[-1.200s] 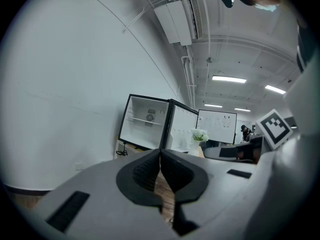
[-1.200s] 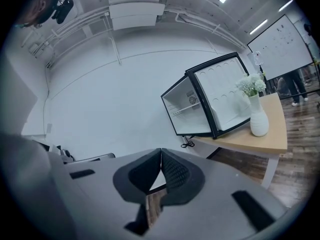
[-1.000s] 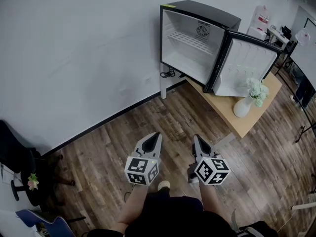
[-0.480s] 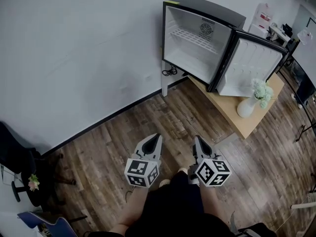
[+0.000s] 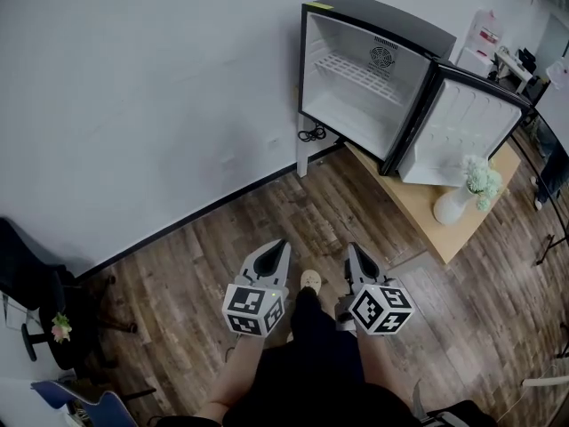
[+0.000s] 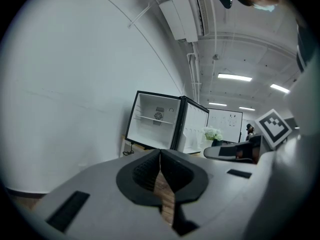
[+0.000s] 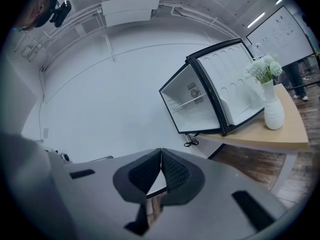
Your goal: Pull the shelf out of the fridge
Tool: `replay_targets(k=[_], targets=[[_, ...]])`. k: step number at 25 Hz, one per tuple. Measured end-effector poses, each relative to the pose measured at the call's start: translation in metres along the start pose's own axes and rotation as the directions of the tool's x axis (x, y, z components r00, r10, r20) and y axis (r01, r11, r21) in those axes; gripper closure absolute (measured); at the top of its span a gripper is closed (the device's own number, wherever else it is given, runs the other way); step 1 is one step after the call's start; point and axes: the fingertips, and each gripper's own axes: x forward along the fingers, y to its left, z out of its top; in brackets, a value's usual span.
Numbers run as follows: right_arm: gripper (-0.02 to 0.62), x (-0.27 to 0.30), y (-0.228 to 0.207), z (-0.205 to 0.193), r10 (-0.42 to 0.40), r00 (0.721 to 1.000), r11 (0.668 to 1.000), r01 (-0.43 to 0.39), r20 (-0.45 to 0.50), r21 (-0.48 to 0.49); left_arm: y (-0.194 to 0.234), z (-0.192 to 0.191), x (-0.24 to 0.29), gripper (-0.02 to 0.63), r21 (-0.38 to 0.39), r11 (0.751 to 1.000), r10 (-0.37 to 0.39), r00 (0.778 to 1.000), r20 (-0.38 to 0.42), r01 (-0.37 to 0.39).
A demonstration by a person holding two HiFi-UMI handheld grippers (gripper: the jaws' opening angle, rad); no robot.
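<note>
A small black fridge (image 5: pixel 378 25) stands on a low wooden table (image 5: pixel 418 207) against the white wall, its door (image 5: pixel 467 127) swung open to the right. A white wire shelf (image 5: pixel 358 72) sits across the middle of its white inside. It also shows in the left gripper view as shelf (image 6: pixel 149 119) and in the right gripper view as shelf (image 7: pixel 188 104). My left gripper (image 5: pixel 280 248) and right gripper (image 5: pixel 355 253) are held side by side low over the wood floor, far short of the fridge. Both are shut with nothing in them, pointing toward the fridge.
A white vase of flowers (image 5: pixel 460 199) stands on the table's front corner beside the open door. A black cable (image 5: pixel 311 134) hangs at the wall under the fridge. A dark chair (image 5: pixel 31 283) is at the far left. Desks and office gear (image 5: pixel 520 60) lie beyond the fridge.
The fridge has slid a little right in the head view. A foot now shows between the two grippers. Both grippers stay shut and keep their places.
</note>
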Motion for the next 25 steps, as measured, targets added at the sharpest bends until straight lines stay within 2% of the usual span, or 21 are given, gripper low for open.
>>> replay_targets(k=[25], targets=[[0.604,0.165,-0.058,0.071,0.019,0.999,1.0,-0.019,-0.033,-0.006,0.076,0.048,0.16,0.6,-0.011,0.999,0.033,0.999,-0.002,-0.033]])
